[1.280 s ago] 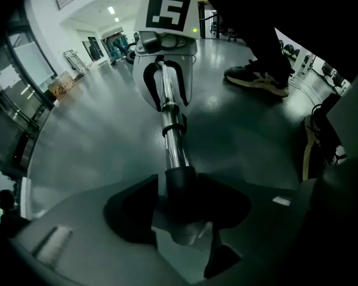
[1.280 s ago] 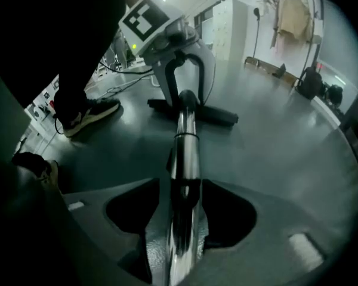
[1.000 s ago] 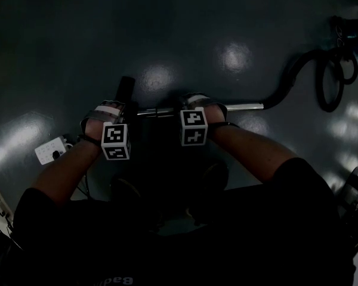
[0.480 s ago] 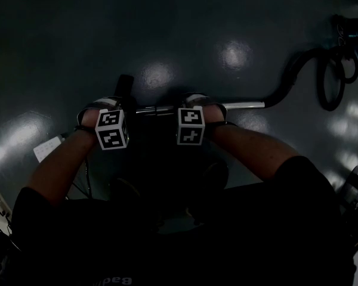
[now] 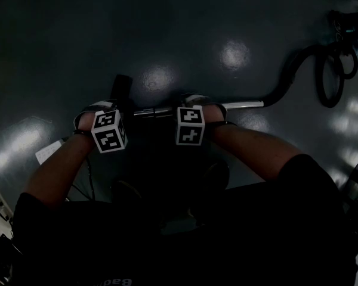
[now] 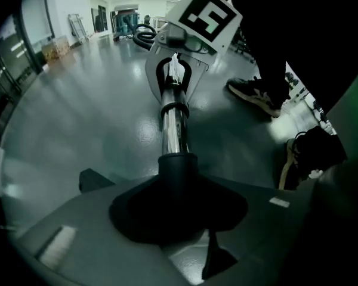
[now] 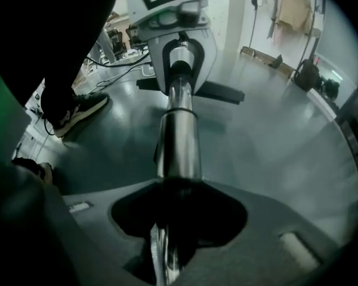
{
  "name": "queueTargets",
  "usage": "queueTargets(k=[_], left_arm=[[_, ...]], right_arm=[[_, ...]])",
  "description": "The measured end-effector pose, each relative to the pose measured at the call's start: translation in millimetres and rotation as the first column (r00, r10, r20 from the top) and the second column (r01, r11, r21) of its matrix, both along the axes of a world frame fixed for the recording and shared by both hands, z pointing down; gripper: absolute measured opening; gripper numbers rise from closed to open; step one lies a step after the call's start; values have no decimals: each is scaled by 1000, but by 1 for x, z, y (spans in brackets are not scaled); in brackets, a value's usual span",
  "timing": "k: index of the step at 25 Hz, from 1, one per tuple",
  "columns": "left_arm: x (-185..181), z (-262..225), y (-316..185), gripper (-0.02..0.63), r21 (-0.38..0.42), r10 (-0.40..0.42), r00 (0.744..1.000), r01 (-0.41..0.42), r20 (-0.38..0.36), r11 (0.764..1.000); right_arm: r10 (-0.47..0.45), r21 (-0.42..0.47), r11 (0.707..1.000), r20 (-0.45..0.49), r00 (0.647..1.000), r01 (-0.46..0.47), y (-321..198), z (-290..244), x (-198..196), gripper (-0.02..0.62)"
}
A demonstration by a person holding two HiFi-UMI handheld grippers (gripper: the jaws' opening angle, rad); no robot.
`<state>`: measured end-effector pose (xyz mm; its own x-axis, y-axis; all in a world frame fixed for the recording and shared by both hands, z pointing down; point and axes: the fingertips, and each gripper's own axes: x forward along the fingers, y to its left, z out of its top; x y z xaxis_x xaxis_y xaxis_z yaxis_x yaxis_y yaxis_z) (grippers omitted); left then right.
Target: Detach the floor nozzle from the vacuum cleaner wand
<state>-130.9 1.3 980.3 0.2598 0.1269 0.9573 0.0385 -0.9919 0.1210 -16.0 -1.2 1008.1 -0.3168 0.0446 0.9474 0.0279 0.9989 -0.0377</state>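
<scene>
The vacuum lies across the dark floor. Its black floor nozzle (image 5: 120, 88) is at the left, and the chrome wand (image 5: 241, 106) runs right from it. My left gripper (image 5: 104, 107) points steeply down at the nozzle's black neck (image 6: 178, 171), and its jaws are closing around that neck. My right gripper (image 5: 197, 100) is shut on the chrome wand (image 7: 179, 136) a short way to the right. In the right gripper view the left gripper (image 7: 179, 58) stands over the tube, with the nozzle head (image 7: 221, 93) behind it. The left gripper view shows the right gripper (image 6: 176, 70) around the wand (image 6: 173, 127).
A black hose (image 5: 286, 79) curves from the wand's right end into coils (image 5: 331, 79) at the far right. A white power strip (image 5: 46, 152) lies by my left forearm. The person's shoes (image 6: 256, 94) stand close beside the wand.
My left gripper has rolled and shifted a little to the left at the nozzle's neck, and the nozzle has edged left. The right gripper has stayed on the wand.
</scene>
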Motion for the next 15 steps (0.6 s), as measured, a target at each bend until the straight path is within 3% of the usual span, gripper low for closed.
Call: queueTargets(k=[3, 6, 8, 10, 12, 15], left_arm=[[-4, -2, -9, 170, 160, 29, 999, -36, 43, 986], [-14, -2, -27, 169, 353, 80, 985, -130, 153, 926], [-16, -1, -32, 169, 377, 94, 979, -156, 179, 913], [-16, -2, -28, 164, 297, 84, 985, -126, 149, 946], [-16, -7, -17, 164, 152, 64, 991, -81, 115, 985], [-15, -18, -2, 170, -77, 43, 994, -36, 98, 996]], right_arm=[[27, -36, 999, 16, 1000, -26, -2, -4, -3, 144], [62, -61, 996, 31, 998, -60, -7, -8, -8, 141], [82, -72, 994, 36, 996, -79, -7, -10, -9, 140], [82, -73, 994, 36, 996, -80, -6, -11, -10, 140], [66, -65, 996, 36, 997, -63, -4, -14, -11, 140], [33, -42, 999, 37, 999, -32, -1, -18, -12, 139]])
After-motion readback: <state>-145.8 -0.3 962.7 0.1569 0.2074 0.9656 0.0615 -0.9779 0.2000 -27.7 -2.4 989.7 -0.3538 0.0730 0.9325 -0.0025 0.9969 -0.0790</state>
